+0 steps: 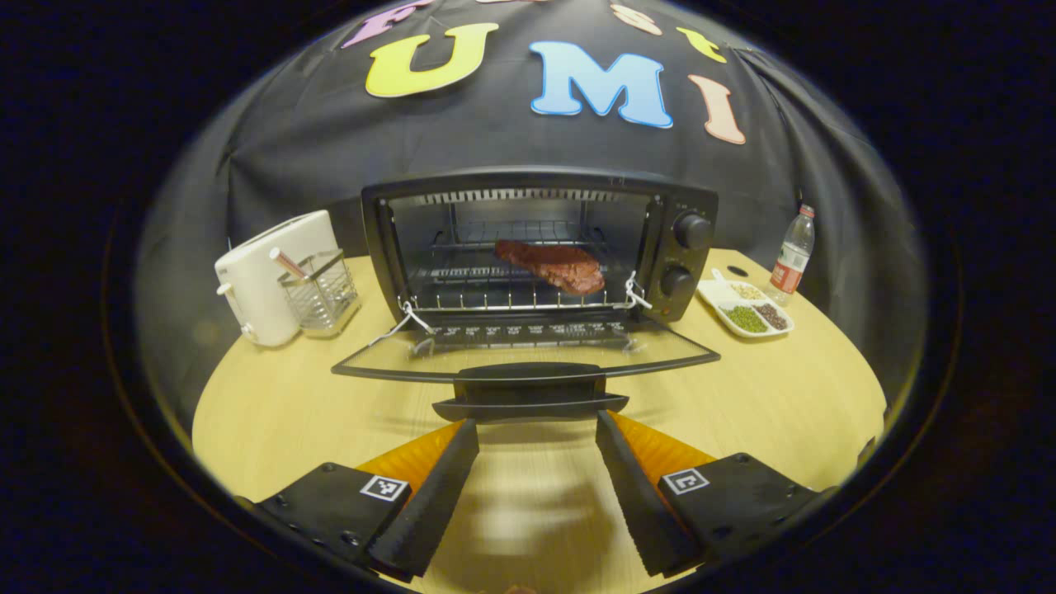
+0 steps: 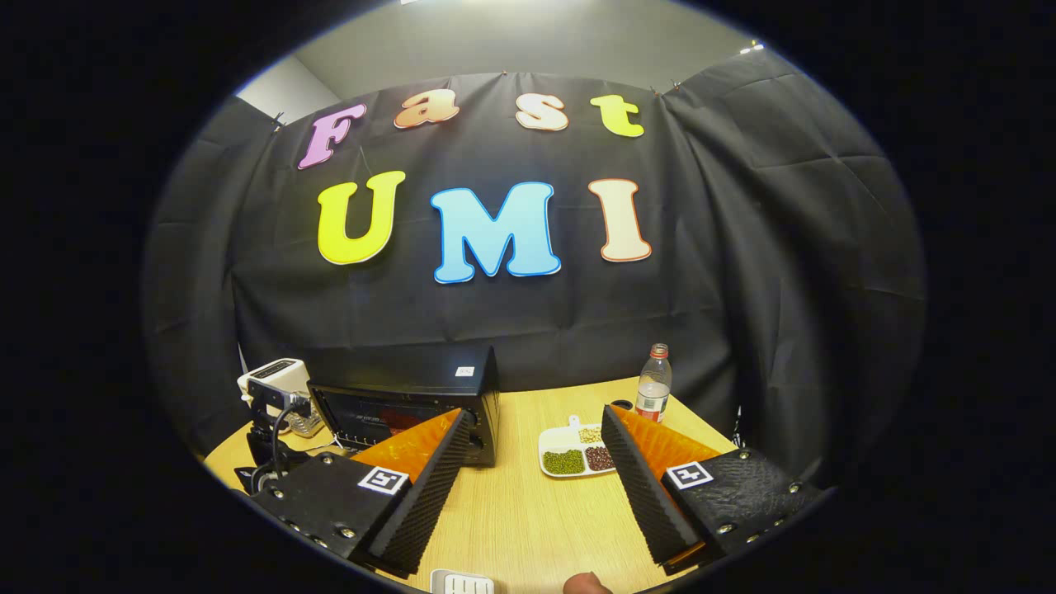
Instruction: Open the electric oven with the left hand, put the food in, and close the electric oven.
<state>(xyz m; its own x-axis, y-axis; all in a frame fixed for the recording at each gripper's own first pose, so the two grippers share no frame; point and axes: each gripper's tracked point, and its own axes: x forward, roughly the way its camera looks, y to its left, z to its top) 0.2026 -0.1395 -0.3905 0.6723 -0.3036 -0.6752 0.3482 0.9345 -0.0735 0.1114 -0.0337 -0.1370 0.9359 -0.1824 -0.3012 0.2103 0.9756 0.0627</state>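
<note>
The electric oven (image 1: 536, 247) stands at the far centre of the round wooden table (image 1: 784, 396), with its glass door (image 1: 528, 351) folded fully down toward the near edge. This leaves the cavity clear for loading. The food (image 1: 551, 264), a dark red slab of meat, lies on the wire rack (image 1: 511, 297) inside the cavity, slightly right of centre, so the loading step appears complete.

The left gripper (image 1: 536, 487) is positioned just near of the door handle (image 1: 528, 392). Its fingers are spread wide and grip nothing. They flank the handle's width without touching it, which suits a lift from beneath or a pinch on the bar. Closing the door is judged to be the remaining step.

The right gripper (image 2: 532, 487) is held back over the near right of the table, spread apart and empty, well clear of the door's swing path.

Bystander items are set aside from the work zone:
- a white toaster (image 1: 268, 276) and a wire utensil holder (image 1: 320, 290), left of the oven;
- a divided dish of beans (image 1: 747, 309) and a water bottle (image 1: 792, 256), right of the oven.
</note>
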